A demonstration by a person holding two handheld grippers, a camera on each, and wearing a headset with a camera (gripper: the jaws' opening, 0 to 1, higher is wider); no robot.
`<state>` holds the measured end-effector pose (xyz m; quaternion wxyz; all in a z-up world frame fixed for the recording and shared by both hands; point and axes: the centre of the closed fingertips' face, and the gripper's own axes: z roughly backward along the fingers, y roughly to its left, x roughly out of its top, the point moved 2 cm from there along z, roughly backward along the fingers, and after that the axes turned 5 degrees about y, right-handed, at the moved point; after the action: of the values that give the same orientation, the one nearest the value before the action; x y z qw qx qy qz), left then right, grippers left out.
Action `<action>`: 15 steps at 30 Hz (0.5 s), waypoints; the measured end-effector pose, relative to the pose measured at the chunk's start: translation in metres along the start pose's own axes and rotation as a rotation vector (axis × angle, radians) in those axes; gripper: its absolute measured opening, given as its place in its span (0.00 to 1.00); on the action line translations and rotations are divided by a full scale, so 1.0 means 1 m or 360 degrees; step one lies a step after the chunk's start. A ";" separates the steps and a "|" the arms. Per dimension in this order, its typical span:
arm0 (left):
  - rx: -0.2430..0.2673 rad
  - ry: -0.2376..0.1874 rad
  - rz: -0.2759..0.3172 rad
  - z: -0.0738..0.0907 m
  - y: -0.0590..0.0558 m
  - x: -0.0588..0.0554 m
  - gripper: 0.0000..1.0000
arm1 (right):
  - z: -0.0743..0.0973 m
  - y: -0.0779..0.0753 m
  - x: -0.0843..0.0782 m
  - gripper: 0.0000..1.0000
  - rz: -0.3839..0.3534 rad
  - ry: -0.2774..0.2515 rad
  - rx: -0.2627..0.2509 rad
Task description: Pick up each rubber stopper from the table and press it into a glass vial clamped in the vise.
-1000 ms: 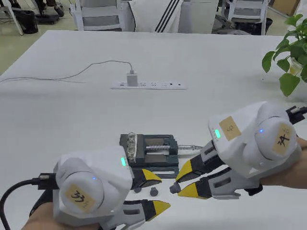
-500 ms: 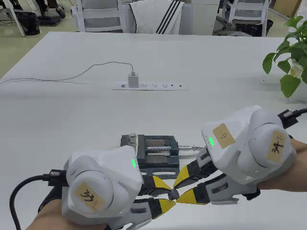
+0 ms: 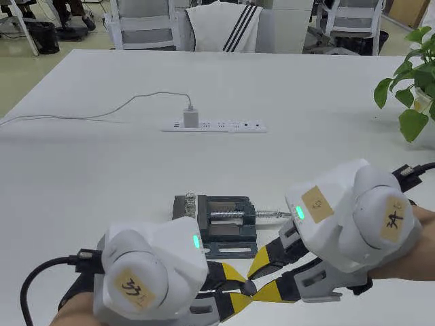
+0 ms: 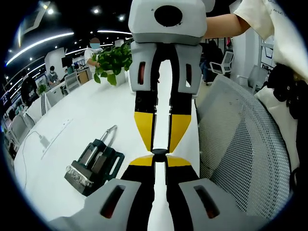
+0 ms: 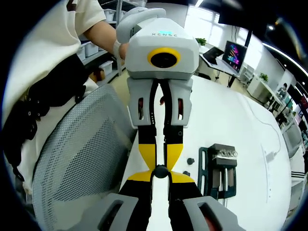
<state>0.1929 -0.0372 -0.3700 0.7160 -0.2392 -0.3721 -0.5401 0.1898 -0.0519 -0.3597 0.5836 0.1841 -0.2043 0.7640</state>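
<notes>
Fingers of right gripper (image 5: 160,177) pinch stopper (image 5: 161,170); left gripper's (image 4: 159,161) nearly closed; vise (image 3: 224,238) holds vials (image 3: 190,201).

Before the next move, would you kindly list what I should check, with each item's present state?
1. The rubber stopper is pinched at the tips of the right gripper: ok.
2. The left gripper has its own hold on that stopper: cannot tell.
3. The glass vials are clamped in the vise: ok.
4. Vial mouths unplugged: cannot tell, too small.
5. A spare stopper waits on the table: ok.
</notes>
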 end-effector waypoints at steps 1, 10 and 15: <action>-0.0004 -0.0006 0.0003 0.000 -0.001 0.000 0.03 | 0.000 0.000 0.000 0.07 0.0014 -0.0008 0.0010; 0.0015 -0.0017 -0.0004 0.002 0.000 -0.001 0.03 | 0.009 -0.005 0.004 0.10 -0.0207 -0.0158 0.0049; 0.0021 -0.0043 -0.0015 0.004 0.000 0.001 0.03 | 0.006 -0.001 0.001 0.10 -0.0216 -0.0144 0.0075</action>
<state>0.1922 -0.0352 -0.3665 0.7099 -0.2400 -0.3865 -0.5376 0.1907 -0.0539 -0.3542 0.6197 0.2456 -0.1995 0.7182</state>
